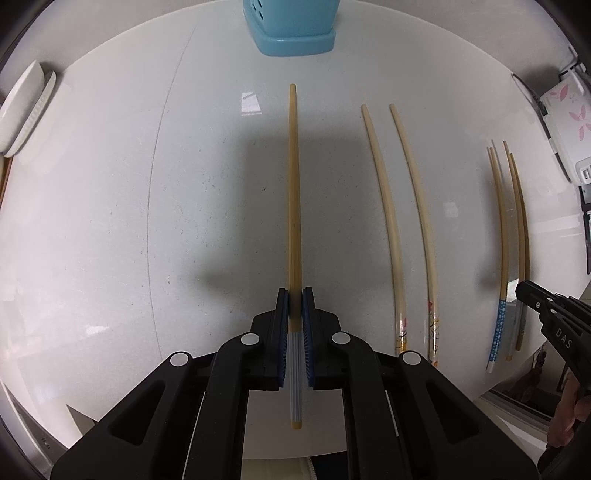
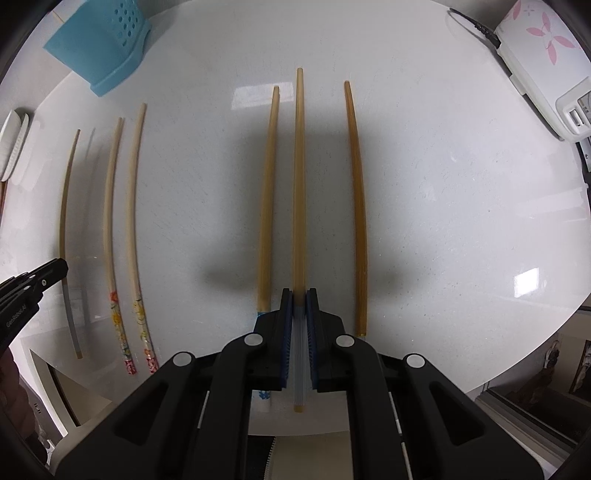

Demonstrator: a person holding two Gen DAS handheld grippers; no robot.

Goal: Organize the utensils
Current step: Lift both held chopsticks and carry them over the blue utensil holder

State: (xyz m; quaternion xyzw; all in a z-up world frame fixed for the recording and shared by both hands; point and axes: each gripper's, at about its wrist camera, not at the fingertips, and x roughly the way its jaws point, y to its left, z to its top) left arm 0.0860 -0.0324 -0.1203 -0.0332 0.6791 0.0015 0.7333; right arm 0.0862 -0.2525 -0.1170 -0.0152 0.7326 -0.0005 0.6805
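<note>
On the white tabletop (image 1: 110, 221), a grey-handled chopstick (image 1: 293, 206) is clamped between the jaws of the left gripper (image 1: 295, 306), pointing toward the blue utensil holder (image 1: 291, 29). A matching chopstick (image 2: 299, 184) is clamped in the jaws of the right gripper (image 2: 299, 306), between two others lying flat. The floral-handled pair (image 1: 402, 221) is seen lying between the grippers.

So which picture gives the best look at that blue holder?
The right wrist view: the holder shows its holed side and base, top left. The left wrist view catches only its base and a few holes, cut off by the top edge.
</note>
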